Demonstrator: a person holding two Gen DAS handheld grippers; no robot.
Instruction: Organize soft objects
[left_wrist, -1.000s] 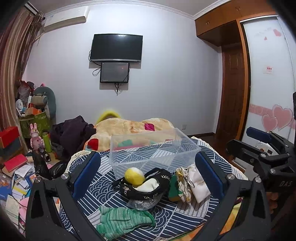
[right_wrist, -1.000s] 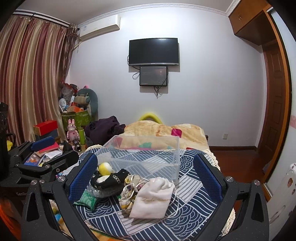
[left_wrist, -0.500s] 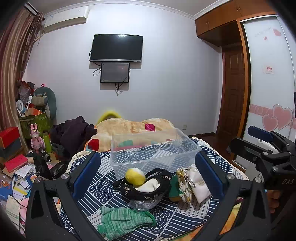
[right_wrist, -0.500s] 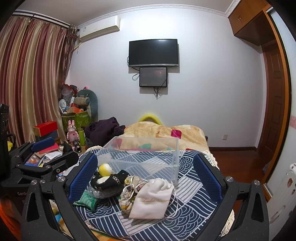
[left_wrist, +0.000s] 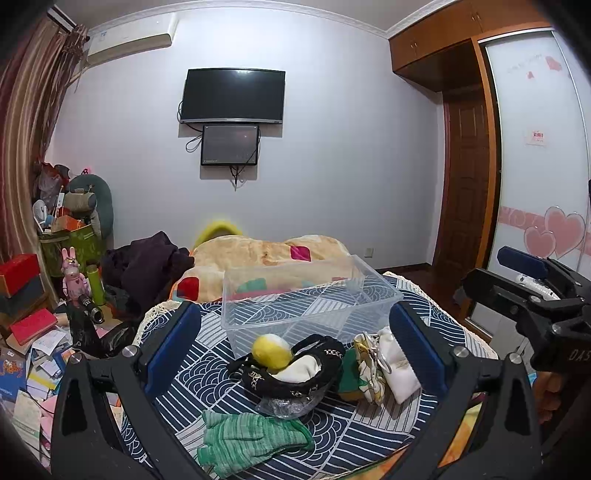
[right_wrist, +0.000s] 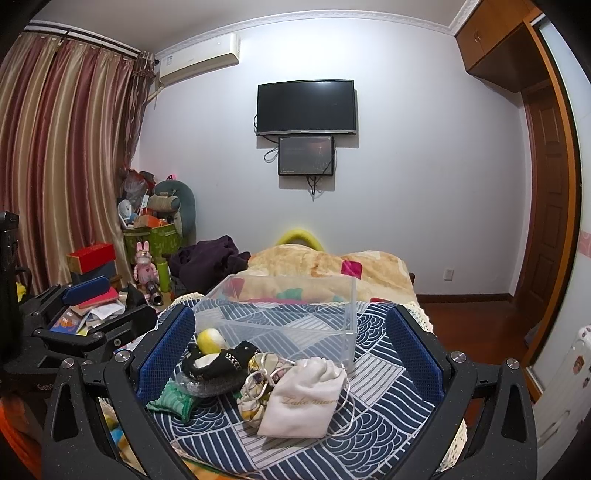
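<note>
A clear plastic bin (left_wrist: 310, 299) (right_wrist: 284, 314) stands empty on the blue patterned cloth (left_wrist: 207, 373). In front of it lie a yellow ball (left_wrist: 271, 350) (right_wrist: 210, 339), a black pouch (left_wrist: 295, 373) (right_wrist: 218, 363), a green knit piece (left_wrist: 251, 439) (right_wrist: 173, 398), a floral pouch (left_wrist: 367, 365) (right_wrist: 255, 391) and a white drawstring bag (left_wrist: 397, 363) (right_wrist: 306, 397). My left gripper (left_wrist: 293, 347) is open and empty, held above these things. My right gripper (right_wrist: 290, 350) is open and empty too. Each gripper shows at the edge of the other's view.
A beige quilt (left_wrist: 266, 254) and dark clothes (left_wrist: 147, 266) lie behind the bin. Books, boxes and toys (left_wrist: 33, 325) crowd the floor at left. A wardrobe with a sliding door (left_wrist: 535, 166) stands at right. A TV (left_wrist: 234, 96) hangs on the far wall.
Both grippers have drifted very slightly; nothing on the cloth has moved and both stay open.
</note>
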